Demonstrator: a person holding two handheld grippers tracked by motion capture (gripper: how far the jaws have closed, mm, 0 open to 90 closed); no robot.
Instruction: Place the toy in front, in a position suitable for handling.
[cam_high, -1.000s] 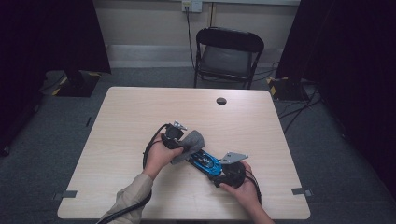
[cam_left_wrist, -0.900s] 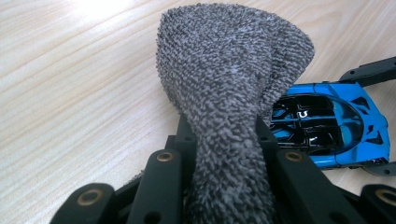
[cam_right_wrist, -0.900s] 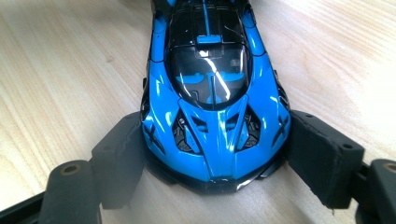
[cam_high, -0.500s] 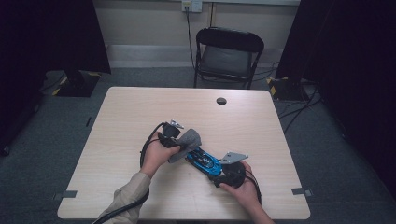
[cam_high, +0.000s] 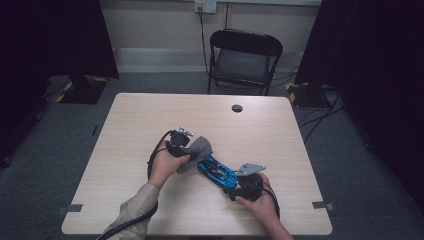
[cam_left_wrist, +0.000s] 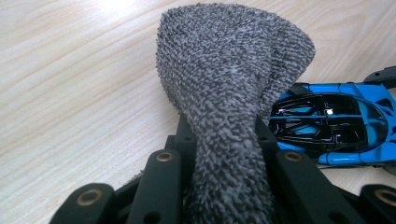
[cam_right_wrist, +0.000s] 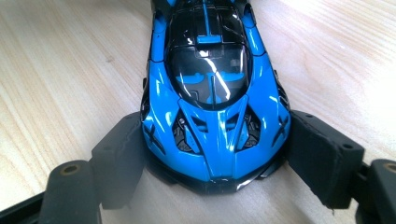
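Left gripper (cam_high: 186, 150) pinches grey cloth (cam_left_wrist: 233, 93) tight; right gripper (cam_right_wrist: 217, 154) clamps blue toy car (cam_right_wrist: 212, 93); bare table (cam_high: 150, 120) all around.

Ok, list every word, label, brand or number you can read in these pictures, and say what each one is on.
None can be read.
Blue toy car: no badge, number or lettering shows on its body, only black stripes and vents.
Grey cloth: plain, with no tag in sight.
Table: bare wood grain, no print.
Wall socket: too small to tell any marking.
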